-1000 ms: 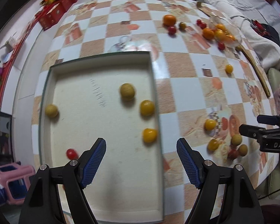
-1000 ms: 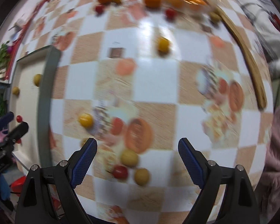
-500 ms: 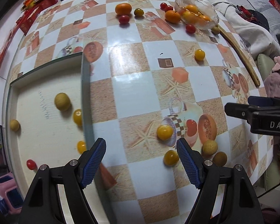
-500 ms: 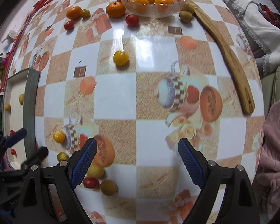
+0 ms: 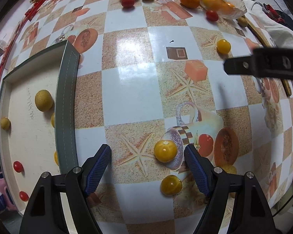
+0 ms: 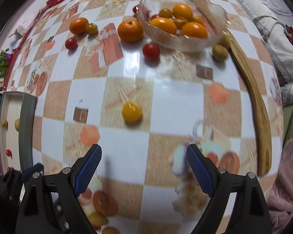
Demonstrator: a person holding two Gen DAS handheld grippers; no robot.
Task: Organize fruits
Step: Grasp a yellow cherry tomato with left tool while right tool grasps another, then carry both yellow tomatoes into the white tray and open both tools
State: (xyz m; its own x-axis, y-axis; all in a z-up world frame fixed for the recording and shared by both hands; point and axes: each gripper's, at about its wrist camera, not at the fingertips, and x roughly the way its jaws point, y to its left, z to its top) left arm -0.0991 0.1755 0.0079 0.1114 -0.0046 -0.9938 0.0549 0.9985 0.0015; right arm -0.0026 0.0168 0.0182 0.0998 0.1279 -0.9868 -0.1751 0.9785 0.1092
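Observation:
My left gripper is open and empty, low over the checkered table; a yellow fruit sits between its fingertips, nearer the right one, and another yellow fruit lies just below. A shallow box at the left holds several small yellow and red fruits. My right gripper is open and empty, with a lone yellow fruit ahead of it. A glass bowl of orange and yellow fruits stands at the far side.
Oranges, red tomatoes and a green-yellow fruit lie around the bowl. A long wooden stick lies along the table's right edge. The right gripper's body crosses the left wrist view at the right.
My left gripper has moved right, off the box, to the yellow fruits on the table. My right gripper has moved forward toward the lone yellow fruit and the bowl. Both stay open.

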